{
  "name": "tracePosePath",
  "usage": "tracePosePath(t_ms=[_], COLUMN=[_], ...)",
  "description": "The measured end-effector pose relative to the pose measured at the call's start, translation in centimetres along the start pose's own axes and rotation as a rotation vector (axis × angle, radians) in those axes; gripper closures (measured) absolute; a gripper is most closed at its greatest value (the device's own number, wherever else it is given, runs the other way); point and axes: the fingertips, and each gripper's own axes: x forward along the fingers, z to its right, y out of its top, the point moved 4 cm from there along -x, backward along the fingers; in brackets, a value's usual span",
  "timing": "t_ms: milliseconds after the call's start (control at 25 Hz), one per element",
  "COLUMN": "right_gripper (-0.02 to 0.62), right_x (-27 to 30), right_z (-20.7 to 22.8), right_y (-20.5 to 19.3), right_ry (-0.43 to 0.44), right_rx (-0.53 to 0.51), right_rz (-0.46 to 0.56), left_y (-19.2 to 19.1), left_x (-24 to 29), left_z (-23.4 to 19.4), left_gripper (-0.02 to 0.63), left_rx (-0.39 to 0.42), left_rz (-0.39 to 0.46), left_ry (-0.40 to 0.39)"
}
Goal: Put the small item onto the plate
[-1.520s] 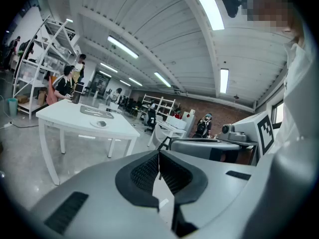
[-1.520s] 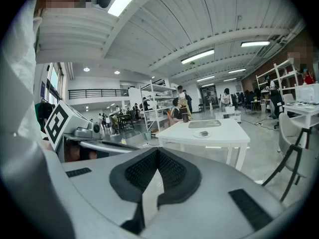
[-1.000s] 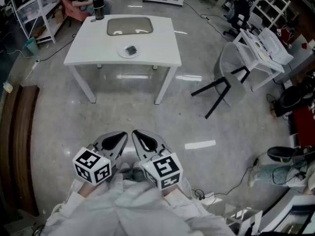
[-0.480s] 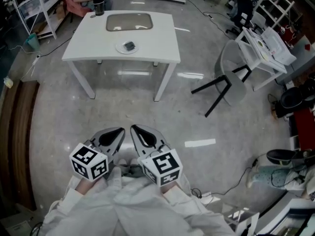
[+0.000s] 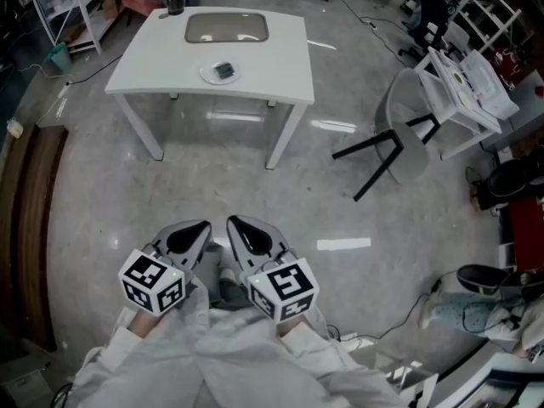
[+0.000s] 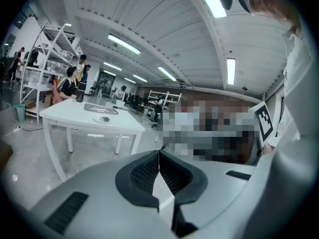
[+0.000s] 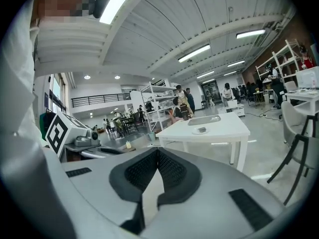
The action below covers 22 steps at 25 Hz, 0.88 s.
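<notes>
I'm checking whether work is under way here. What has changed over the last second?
Nothing was taken hold of or let go. Only the head view drifted: the white table sits slightly higher in the frame. The left gripper and right gripper stayed side by side near the body, fingers shut and empty. The small dark item stayed on the plate.

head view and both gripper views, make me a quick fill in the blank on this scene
The small dark item lies on the ___ on the white table.
Both the left gripper and the right gripper have their fingers ___, nothing between them.
In the head view the grey chair is to the table's ___.
Missing words: plate; shut; right.
</notes>
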Motion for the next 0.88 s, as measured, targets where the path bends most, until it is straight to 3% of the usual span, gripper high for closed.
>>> tracePosePath(t_ms=[360, 720, 880], right_gripper=[0.580, 0.580, 0.580], right_x=[5.9, 17.2, 21.8], right_z=[2.7, 8.2, 10.3], right_y=[1.4, 7.4, 9.5], right_ry=[0.000, -0.050, -0.092], right_rx=[-0.011, -0.021, -0.018], right_rz=[-0.026, -0.032, -0.028], left_y=[2.5, 10.1, 12.9], left_x=[4.5, 9.7, 12.4], left_z=[-4.4, -15.2, -19.1], left_gripper=[0.595, 0.595, 0.595], left_rx=[0.003, 0.027, 0.055], left_rz=[-0.010, -0.011, -0.026], left_ry=[-0.048, -0.068, -0.116])
